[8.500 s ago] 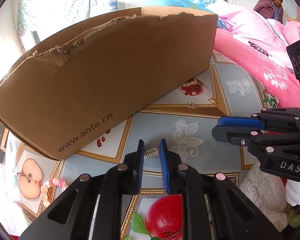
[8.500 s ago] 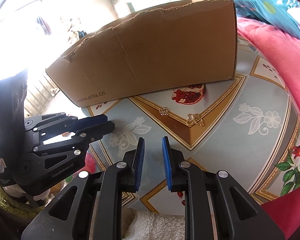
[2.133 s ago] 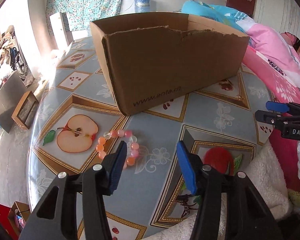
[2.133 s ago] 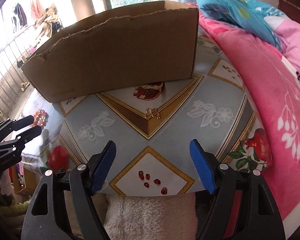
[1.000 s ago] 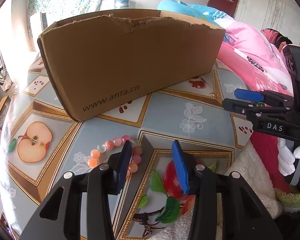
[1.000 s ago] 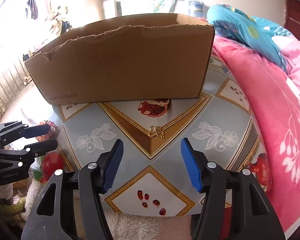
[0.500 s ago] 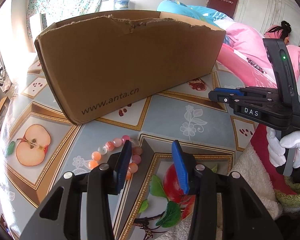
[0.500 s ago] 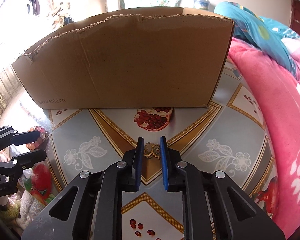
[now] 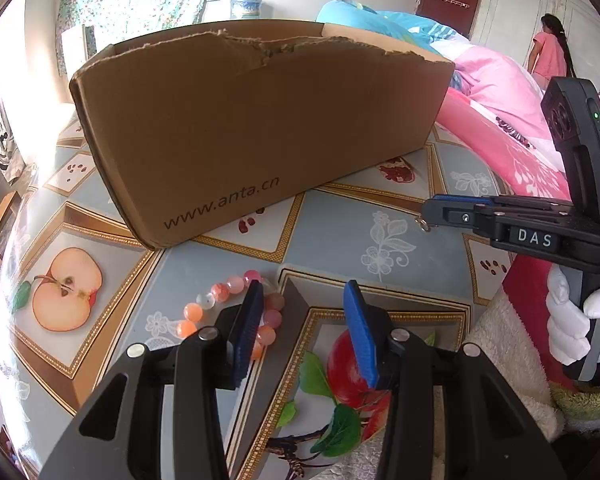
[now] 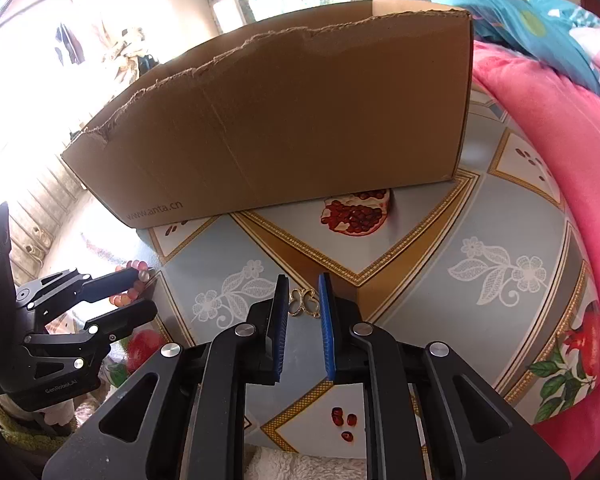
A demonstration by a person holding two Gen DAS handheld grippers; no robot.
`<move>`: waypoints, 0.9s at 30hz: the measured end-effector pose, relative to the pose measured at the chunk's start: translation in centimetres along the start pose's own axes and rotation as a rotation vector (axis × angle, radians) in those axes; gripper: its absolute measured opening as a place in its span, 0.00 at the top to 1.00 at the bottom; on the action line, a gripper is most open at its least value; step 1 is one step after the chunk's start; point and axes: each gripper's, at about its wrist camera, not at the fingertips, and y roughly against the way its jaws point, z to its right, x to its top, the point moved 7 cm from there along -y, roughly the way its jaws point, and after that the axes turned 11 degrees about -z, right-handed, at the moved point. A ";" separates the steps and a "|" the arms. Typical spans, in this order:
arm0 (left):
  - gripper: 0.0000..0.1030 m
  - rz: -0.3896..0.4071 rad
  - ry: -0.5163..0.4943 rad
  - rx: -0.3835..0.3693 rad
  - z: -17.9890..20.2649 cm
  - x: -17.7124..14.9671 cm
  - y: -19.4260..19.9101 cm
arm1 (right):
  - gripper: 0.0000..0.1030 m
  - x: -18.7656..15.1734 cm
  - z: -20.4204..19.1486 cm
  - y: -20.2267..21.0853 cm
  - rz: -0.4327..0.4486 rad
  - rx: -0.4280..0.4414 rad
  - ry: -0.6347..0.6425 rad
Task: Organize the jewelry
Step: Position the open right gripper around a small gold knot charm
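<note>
A gold butterfly-shaped ornament [image 10: 305, 302] sits between the blue pads of my right gripper [image 10: 303, 292], which is shut on it just above the tablecloth. In the left wrist view the right gripper [image 9: 430, 215] shows from the side, with a gold loop [image 9: 423, 225] hanging under its tip. A bracelet of pink and orange beads [image 9: 216, 300] lies on the table, partly under the left finger of my left gripper [image 9: 300, 304], which is open and touches nothing. The open cardboard box [image 9: 260, 132] stands behind both; its inside is hidden.
The table [image 10: 500, 320] has a fruit-patterned cloth and drops off at the near edge onto a white fluffy cover [image 9: 500, 336]. A pink quilt [image 10: 560, 184] lies against the right side. Two people [image 9: 548, 52] are in the far right background.
My right gripper went from wide open to shut around the gold ornament, and has since turned a little with it. The left gripper and the bracelet have stayed put.
</note>
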 end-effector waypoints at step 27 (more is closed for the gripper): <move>0.61 -0.010 0.019 0.003 -0.3 -0.2 0.1 | 0.83 -1.4 -3.1 -0.4 -0.061 0.082 0.022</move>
